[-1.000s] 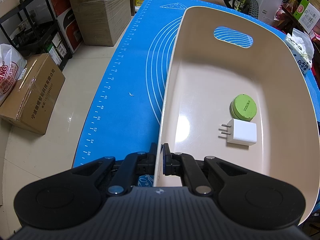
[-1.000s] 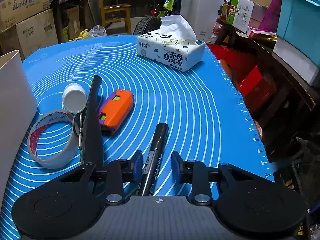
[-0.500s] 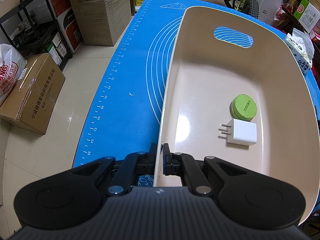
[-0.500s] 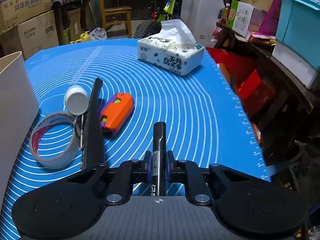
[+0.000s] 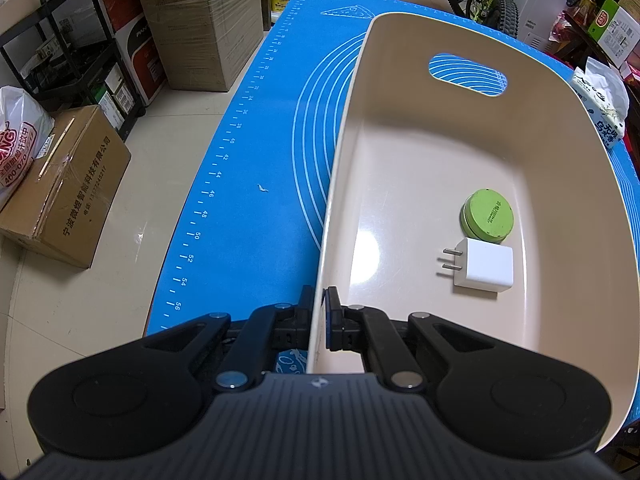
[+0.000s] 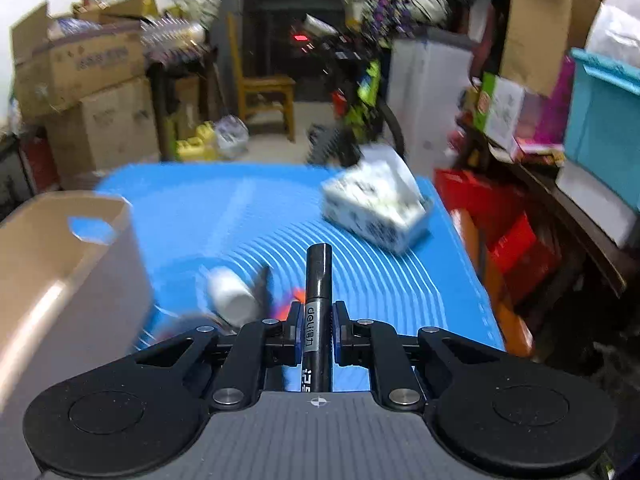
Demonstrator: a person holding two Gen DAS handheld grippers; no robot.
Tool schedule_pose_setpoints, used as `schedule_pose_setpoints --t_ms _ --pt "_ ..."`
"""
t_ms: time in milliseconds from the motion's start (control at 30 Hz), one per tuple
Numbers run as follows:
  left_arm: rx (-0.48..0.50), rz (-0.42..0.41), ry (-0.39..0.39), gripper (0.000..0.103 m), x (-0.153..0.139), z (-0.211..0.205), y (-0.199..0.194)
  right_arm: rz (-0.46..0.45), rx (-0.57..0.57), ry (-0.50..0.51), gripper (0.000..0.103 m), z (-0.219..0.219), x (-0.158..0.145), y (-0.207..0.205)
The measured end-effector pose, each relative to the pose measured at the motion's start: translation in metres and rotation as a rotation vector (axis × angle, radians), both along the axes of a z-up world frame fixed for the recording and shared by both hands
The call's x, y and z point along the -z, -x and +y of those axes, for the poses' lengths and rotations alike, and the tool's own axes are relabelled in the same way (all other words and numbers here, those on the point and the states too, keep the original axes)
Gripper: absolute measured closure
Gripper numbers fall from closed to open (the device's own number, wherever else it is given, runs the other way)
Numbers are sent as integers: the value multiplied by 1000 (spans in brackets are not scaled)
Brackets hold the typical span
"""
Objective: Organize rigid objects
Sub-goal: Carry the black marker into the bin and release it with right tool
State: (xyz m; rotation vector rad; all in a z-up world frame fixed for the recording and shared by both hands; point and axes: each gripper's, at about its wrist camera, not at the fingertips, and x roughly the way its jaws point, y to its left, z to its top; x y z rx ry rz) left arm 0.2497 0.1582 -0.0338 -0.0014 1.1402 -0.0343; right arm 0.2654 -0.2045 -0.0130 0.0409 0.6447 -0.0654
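Note:
My left gripper (image 5: 320,300) is shut on the near left rim of the cream plastic basket (image 5: 400,152). Inside the basket lie a green round tin (image 5: 488,214) and a white plug adapter (image 5: 484,270), side by side. My right gripper (image 6: 317,320) is shut on a black marker (image 6: 318,280), which sticks out forward between the pads, lifted above the blue mat (image 6: 280,216). Below it on the mat, blurred, are a white cap (image 6: 230,290), a dark flat strip (image 6: 262,282) and a bit of the orange object (image 6: 286,306). The basket (image 6: 60,272) stands to the left.
A tissue pack (image 6: 374,210) sits at the mat's far right, also seen as a tissue pack (image 5: 600,108) beyond the basket. Cardboard boxes (image 5: 64,184) and a black shelf (image 5: 72,40) stand on the floor left of the table. Shelves and a teal bin (image 6: 600,116) line the right.
My right gripper closed on the black marker and lifted it off the mat, tilting upward; the view is now blurred. The left gripper and the basket have not moved.

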Motion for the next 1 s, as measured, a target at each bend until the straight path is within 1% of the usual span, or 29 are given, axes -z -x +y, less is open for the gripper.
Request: schedule_pose_setpoints --t_ms 267,433,533,633,733,867,1000 --pt "-2 1 0 96 1 0 0 -84 -154 -44 79 57 -47 -10" --pt "-2 1 0 96 1 0 0 -95 -244 -82 79 99 -57 -24" --pt "-3 2 0 96 1 1 0 -60 -306 -92 79 128 -52 -35" --pt "-2 2 -1 97 0 0 0 -16 -364 -132 79 149 -43 -41" --pt "-2 2 -1 97 1 0 0 39 -407 -124 79 171 -29 -48" --pt "-3 2 -2 97 1 0 0 139 -457 -63 79 198 -10 -55" --pt "-3 2 -3 97 1 0 1 221 -484 -2 79 214 7 -59"
